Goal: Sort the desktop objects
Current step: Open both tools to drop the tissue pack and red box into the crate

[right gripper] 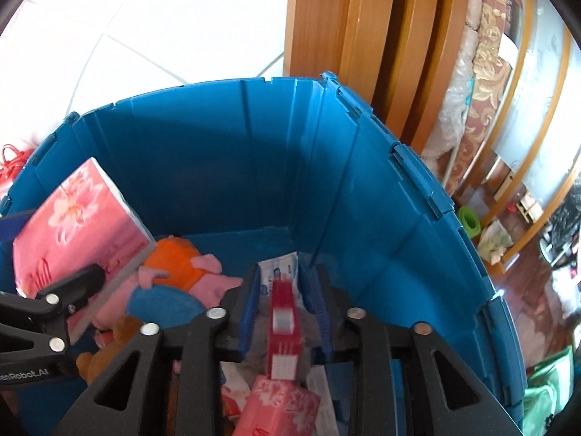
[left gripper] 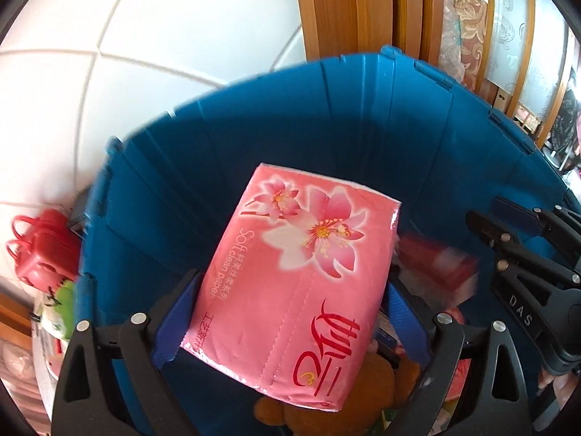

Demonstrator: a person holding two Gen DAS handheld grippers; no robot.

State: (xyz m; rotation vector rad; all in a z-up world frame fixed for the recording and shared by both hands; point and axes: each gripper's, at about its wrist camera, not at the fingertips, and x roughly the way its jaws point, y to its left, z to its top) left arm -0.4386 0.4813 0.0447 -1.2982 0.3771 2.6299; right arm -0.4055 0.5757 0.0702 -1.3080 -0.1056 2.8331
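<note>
A brightly lit floor of large white tiles (left gripper: 109, 72) with thin grey grout lines meets an orange-brown wooden door frame (right gripper: 348, 29), beside which stand a rolled patterned rug (right gripper: 490, 47) and wood-framed frosted glass panels (left gripper: 523, 36) with floral etching.

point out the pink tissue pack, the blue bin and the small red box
pink tissue pack (left gripper: 290, 272), left wrist view, flowered top face
blue bin (right gripper: 218, 145), right wrist view, inner far wall
small red box (right gripper: 282, 323), right wrist view, its middle
</note>
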